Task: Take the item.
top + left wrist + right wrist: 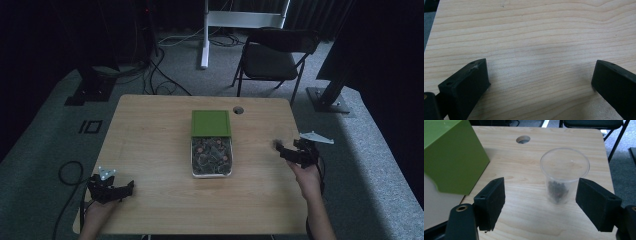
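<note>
A clear plastic cup (564, 173) with a little dark material at its bottom stands upright on the wooden table (529, 220). My right gripper (540, 192) is open, and the cup sits just ahead of its jaws, nearer the right one and touching neither. In the high view this gripper (281, 150) is at the table's right side, pointing left. A clear tub (211, 156) of dark and reddish bits lies at the centre, with a green box (211, 122) (451, 157) behind it. My left gripper (127, 191) (539, 72) is open over bare wood at the front left.
A round cable hole (238, 109) sits near the table's far edge. Behind the table stand a black folding chair (272, 57) and a white frame (240, 20). Cables lie on the grey floor at the left (70, 172).
</note>
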A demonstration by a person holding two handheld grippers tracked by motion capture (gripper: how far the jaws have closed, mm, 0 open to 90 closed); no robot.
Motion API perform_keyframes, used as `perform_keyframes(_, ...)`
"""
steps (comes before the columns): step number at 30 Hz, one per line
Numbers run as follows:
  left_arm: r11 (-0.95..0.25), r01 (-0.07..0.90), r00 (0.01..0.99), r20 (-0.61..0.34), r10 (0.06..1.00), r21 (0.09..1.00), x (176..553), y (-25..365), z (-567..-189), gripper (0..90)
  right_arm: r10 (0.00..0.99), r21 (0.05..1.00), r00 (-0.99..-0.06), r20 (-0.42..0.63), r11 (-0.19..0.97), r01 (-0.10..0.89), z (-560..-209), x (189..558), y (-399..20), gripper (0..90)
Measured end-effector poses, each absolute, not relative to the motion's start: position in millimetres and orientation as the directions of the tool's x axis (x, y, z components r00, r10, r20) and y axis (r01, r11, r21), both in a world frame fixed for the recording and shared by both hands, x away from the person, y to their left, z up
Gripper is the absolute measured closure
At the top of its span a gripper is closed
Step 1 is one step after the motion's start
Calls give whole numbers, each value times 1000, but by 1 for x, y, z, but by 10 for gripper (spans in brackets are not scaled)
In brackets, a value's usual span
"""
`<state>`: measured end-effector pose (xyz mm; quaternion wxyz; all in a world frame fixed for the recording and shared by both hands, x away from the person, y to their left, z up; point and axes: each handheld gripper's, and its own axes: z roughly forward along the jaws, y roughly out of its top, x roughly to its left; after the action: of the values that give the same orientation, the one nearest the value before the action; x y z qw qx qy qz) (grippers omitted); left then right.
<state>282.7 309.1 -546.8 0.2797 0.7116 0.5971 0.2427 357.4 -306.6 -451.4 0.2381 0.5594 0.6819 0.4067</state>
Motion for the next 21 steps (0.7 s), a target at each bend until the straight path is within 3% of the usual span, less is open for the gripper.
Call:
perform_keyframes(14,-130,714,169,11,986,688,283,309,-547,17,947,814,-276,163,29,581,-475,342,-310,138)
perform_keyframes(21,-131,714,169,11,986,688,283,309,-547,17,940,811,-286,185,19,585,-489,335,-314,138)
